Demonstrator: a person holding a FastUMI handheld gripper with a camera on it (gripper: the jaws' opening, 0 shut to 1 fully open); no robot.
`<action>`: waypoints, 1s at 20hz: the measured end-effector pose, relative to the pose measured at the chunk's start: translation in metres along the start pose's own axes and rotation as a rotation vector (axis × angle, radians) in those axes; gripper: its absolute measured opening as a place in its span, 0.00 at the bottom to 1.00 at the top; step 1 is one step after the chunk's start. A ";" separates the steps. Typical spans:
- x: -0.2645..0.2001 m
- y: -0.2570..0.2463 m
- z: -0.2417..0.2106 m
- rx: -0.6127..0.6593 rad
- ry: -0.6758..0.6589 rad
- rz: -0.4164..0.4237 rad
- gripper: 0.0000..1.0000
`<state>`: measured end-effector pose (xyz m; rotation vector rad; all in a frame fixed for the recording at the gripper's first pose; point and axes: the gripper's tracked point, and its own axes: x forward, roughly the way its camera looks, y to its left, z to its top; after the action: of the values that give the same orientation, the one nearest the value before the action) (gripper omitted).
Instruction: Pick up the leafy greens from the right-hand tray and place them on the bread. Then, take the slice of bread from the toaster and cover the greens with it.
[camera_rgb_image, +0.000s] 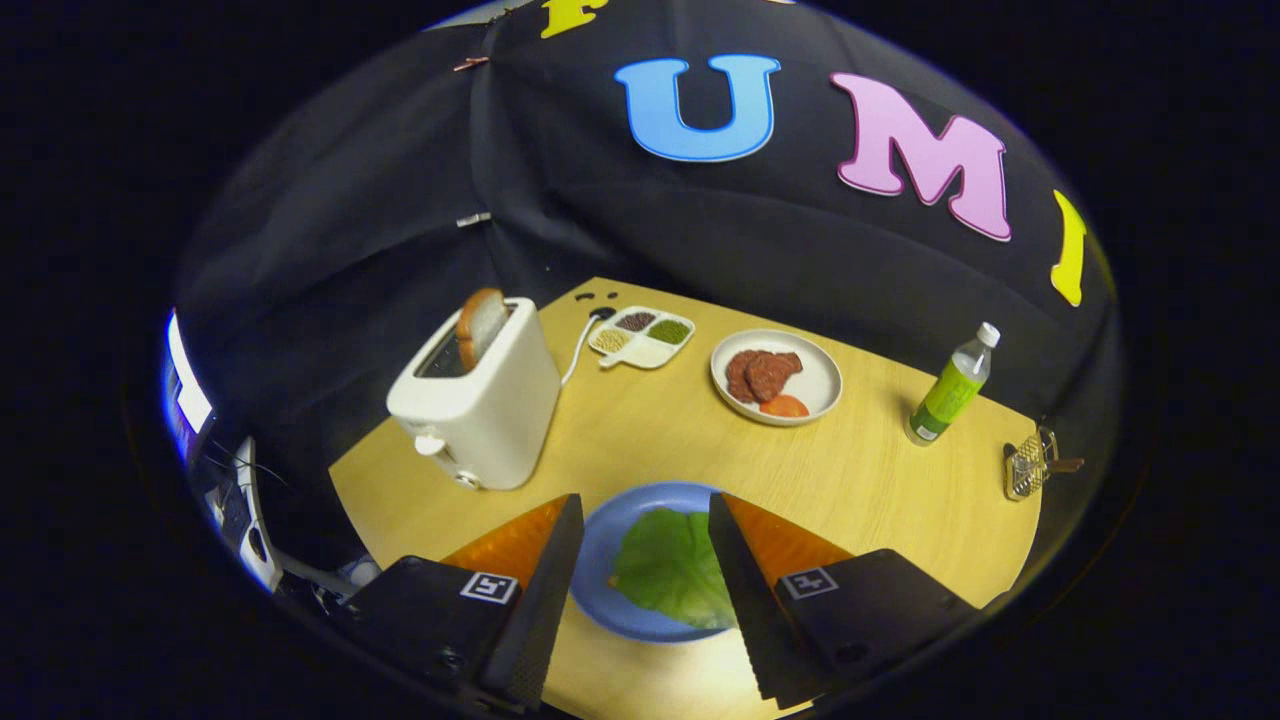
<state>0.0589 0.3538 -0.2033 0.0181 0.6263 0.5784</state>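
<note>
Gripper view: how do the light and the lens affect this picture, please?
Gripper view: the fisheye bends the table edge into a curve; light falls brightest near the open hand-held gripper, on the blue plate with its leafy greens; the toaster and bottle look sharp; the wall is dim.

One toaster, two plates, one bottle, one compartment tray.

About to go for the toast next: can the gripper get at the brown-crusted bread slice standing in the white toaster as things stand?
Probably yes. The gripper is open above the green lettuce leaf on the blue plate, holding nothing. The bread slice stands well out of the white toaster's slot, with nothing on the wooden table between.
</note>
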 end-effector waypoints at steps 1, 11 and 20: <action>0.001 0.014 0.018 0.001 -0.023 0.023 0.79; 0.097 0.137 0.113 -0.031 -0.063 0.137 0.80; 0.185 0.167 0.103 -0.057 0.015 0.058 0.78</action>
<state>0.1536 0.6054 -0.1898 -0.0219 0.6257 0.6526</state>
